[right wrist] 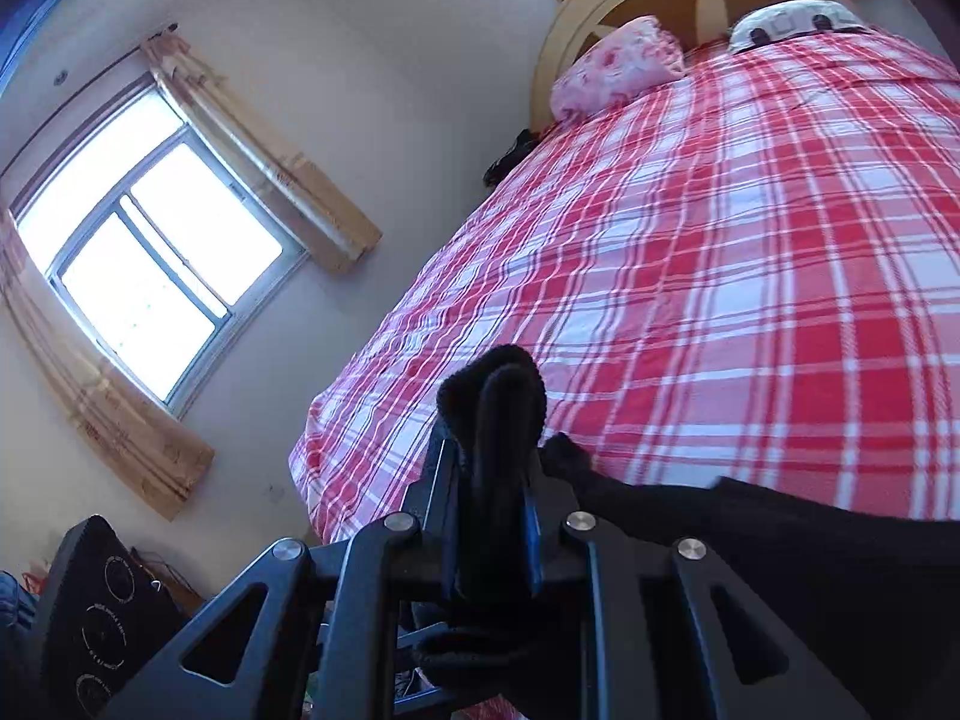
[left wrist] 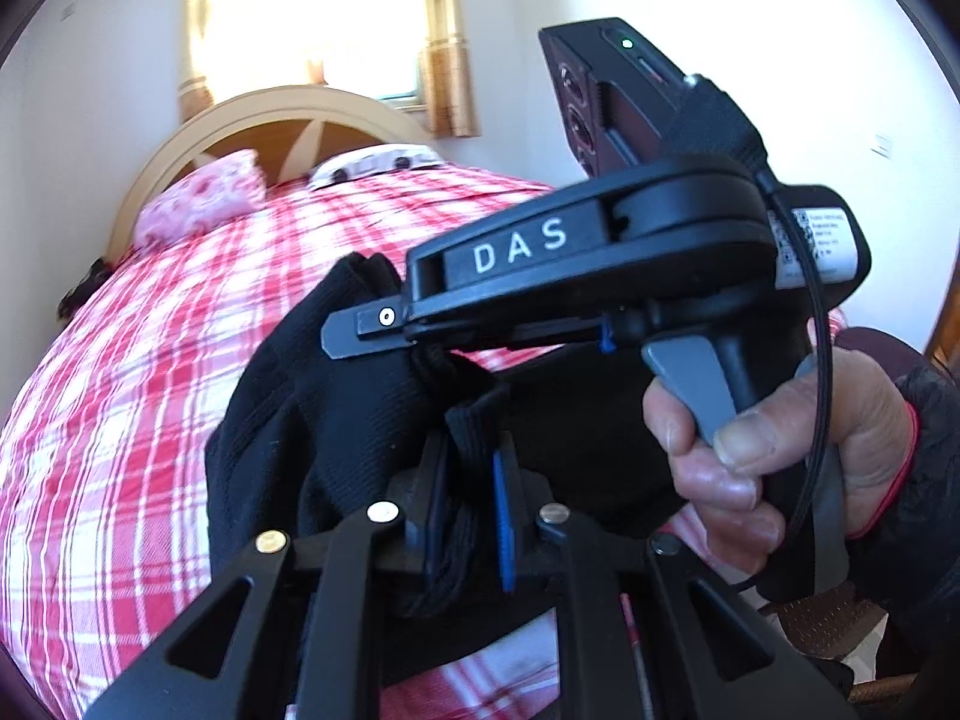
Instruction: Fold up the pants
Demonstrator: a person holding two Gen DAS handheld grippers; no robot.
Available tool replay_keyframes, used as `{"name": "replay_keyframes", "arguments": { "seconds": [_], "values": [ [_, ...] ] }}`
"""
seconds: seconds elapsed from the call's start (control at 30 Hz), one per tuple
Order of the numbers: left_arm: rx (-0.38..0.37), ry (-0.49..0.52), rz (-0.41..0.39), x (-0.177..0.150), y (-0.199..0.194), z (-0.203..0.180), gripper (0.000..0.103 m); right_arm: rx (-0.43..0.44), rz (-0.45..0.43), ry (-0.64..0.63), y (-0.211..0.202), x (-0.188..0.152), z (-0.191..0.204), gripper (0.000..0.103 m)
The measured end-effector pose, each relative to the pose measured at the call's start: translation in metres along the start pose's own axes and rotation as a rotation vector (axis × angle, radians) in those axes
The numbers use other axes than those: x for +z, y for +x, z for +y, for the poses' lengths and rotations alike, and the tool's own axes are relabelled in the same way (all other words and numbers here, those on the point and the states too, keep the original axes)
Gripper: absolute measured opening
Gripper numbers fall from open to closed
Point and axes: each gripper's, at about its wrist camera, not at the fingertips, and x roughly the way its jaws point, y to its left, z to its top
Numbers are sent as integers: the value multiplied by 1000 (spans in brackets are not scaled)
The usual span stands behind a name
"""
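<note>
Open plaid bed (right wrist: 750,276) stretches clear toward its headboard (right wrist: 600,18), where two pillows (right wrist: 618,69) block passage.

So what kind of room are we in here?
Most likely a bedroom in a home: a bed with a red and white checked cover, a pink pillow against an arched wooden headboard, and a curtained window.

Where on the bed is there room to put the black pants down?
The plaid bedspread lies bare from the black pants up to the pink pillow and white pillow. It is crowded near the foot, where the left gripper and right gripper pinch the pants.
</note>
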Motion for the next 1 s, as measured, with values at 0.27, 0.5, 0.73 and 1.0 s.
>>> {"name": "replay_keyframes", "arguments": {
  "seconds": [0.27,0.5,0.73,1.0],
  "values": [
    [-88,126,-32,20,7,-66,15,-71,-93,14,-81,-4,-31,18],
    [-155,179,-26,27,22,-111,15,-157,-131,35,-138,-18,-62,18],
    [-190,181,-17,32,37,-146,15,-216,-157,58,-173,-27,-89,18],
    [-198,156,38,32,61,-151,15,-237,-133,110,-173,-38,-126,18]
  ]
}}
